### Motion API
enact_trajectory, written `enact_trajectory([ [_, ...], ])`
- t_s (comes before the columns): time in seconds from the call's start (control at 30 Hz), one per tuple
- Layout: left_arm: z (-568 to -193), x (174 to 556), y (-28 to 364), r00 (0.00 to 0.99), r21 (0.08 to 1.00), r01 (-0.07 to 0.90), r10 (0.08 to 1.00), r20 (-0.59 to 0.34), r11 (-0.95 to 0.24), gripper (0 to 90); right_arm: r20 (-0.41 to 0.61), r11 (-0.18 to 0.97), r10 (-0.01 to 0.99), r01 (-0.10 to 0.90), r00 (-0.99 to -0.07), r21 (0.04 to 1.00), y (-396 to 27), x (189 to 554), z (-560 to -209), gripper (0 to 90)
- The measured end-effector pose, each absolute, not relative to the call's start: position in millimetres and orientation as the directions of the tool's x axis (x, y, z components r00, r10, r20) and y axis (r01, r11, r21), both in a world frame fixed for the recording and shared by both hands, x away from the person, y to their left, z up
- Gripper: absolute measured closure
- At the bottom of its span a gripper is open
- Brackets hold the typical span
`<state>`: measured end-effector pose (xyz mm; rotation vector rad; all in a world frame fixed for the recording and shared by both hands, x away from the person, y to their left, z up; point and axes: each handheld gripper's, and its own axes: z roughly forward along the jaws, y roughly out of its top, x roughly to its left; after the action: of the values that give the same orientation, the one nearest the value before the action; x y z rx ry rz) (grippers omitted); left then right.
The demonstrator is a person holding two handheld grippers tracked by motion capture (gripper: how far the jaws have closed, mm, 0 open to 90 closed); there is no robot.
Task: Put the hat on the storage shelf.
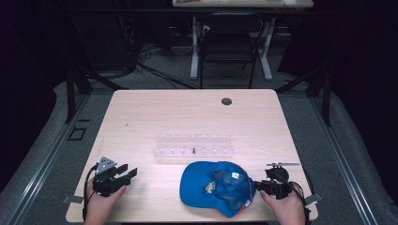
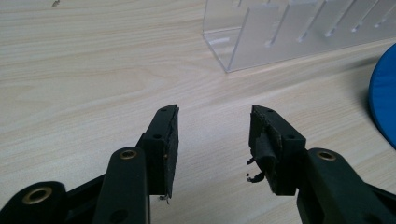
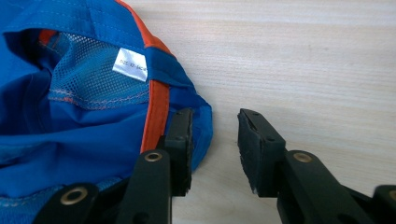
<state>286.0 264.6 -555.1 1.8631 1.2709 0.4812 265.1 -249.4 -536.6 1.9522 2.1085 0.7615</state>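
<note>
Cap (image 1: 220,187), blue with orange trim, lies upside down on the near middle of the table (image 1: 187,112), its hollow facing up; a white label (image 3: 130,64) is sewn inside by a mesh panel (image 3: 88,74), and something small and pale rests in the hollow, too small to make out. The table is light wood with a dark round hole (image 1: 226,101) toward its far edge. Beyond it, on the grey floor (image 1: 47,140), stand a black chair (image 1: 230,47) and the white legs of another desk. A clear plastic rack (image 1: 194,144) with a row of slots sits on the table just behind the cap, apart from it, and one small dark piece stands in it. The left tool (image 1: 126,171) rests at the near left of the table, well apart from the cap, held by a hand (image 1: 101,206); in the left gripper view its jaws stand wide with bare wood between them, the rack's corner (image 2: 261,37) ahead and the cap's edge (image 2: 385,93) at the right. The right tool (image 1: 257,185) sits at the cap's right rim, held by the other hand (image 1: 286,208); in the right gripper view its jaws are apart, one lying over the cap's edge (image 3: 196,116), the other over bare wood, nothing pinched between them.
</note>
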Motion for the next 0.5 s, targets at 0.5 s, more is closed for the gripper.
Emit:
enact_trajectory([
  [0.5,-555.8,286.5,264.2,0.423,0.791,0.588,0.898,-0.124,-0.168,52.9,0.158,0.064,0.977,0.908,-0.142,0.415,-231.8,275.8,-549.4,66.1],
])
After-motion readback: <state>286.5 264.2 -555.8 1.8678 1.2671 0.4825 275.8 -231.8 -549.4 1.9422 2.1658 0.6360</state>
